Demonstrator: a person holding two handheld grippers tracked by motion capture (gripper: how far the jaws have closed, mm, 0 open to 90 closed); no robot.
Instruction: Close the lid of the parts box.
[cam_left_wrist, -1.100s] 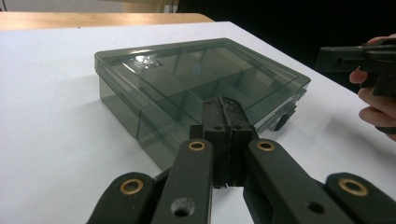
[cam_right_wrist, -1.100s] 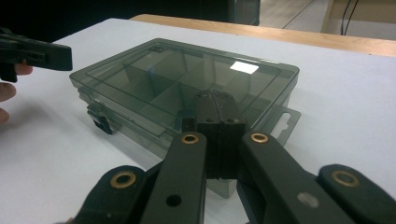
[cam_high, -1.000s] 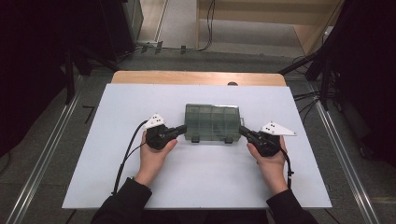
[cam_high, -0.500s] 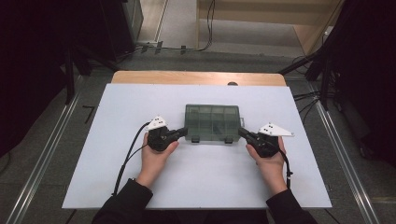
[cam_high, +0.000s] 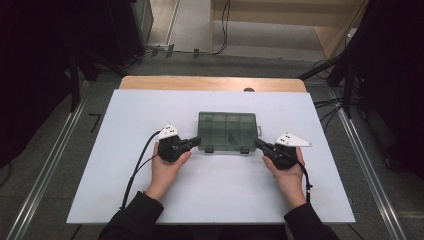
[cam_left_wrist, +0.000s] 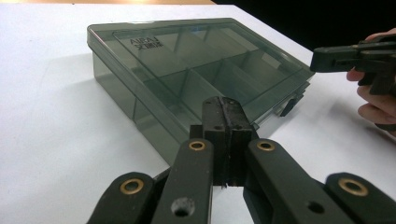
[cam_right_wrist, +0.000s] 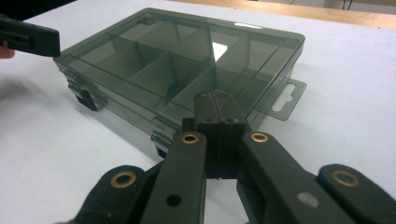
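Left gripper (cam_high: 196, 142), jaws together, tips at near-left corner of the smoke-tinted compartment box (cam_high: 227, 130), mid-table on white board (cam_high: 125, 200). Lid closed, compartments look empty: likely light, rigid, slick plastic; best taken by the near latches (cam_right_wrist: 88, 95). Right gripper (cam_high: 260, 144), jaws together, at near-right corner.

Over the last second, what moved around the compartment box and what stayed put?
The box appears to have slid slightly toward the person, the shut left claw and shut right claw drawing back a little at its front corners. Neither took hold of anything. The box's lid stays closed, and the white table is unchanged.
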